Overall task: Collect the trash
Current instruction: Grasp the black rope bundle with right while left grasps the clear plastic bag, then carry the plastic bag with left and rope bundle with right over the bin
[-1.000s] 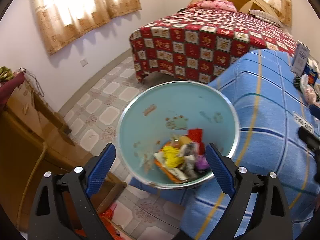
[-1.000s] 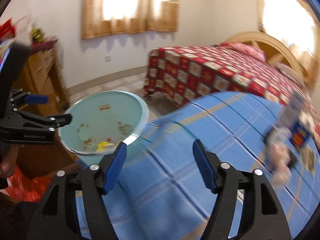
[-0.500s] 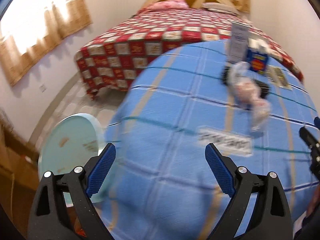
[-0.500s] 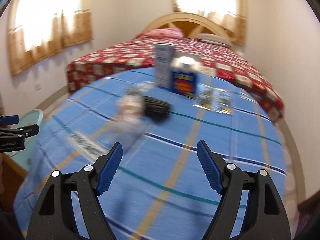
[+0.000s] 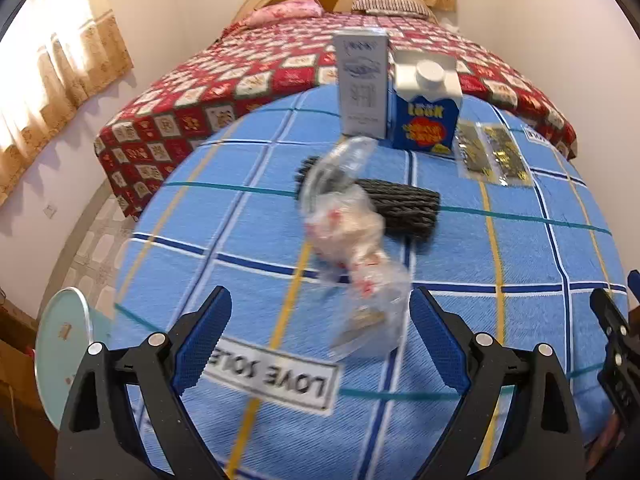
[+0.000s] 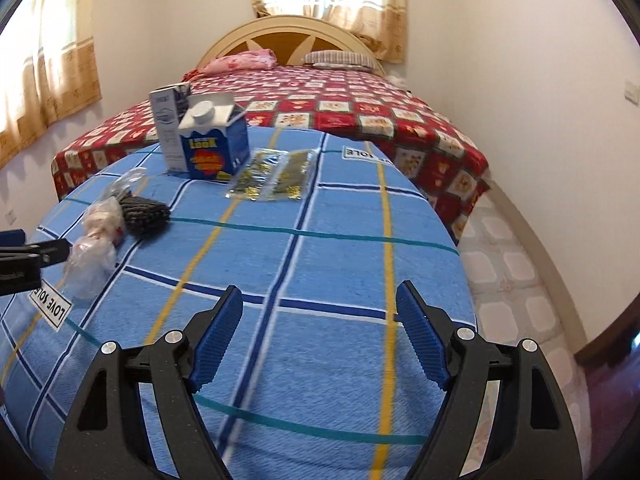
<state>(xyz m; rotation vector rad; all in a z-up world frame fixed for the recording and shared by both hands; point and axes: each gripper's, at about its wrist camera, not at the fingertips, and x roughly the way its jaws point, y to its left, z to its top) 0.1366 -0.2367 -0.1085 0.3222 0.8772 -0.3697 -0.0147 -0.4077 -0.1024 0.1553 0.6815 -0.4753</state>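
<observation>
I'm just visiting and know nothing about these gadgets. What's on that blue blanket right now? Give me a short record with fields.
surface: blue checked blanket
standing items: blue carton with white cap, grey box beside it
lying items: crumpled clear plastic bag, black ribbed object behind it, two clear packets
bin: pale blue trash bin, off the blanket's left edge
left gripper: open, empty, plastic bag just ahead
right gripper: open, empty, fingers just been opening
</observation>
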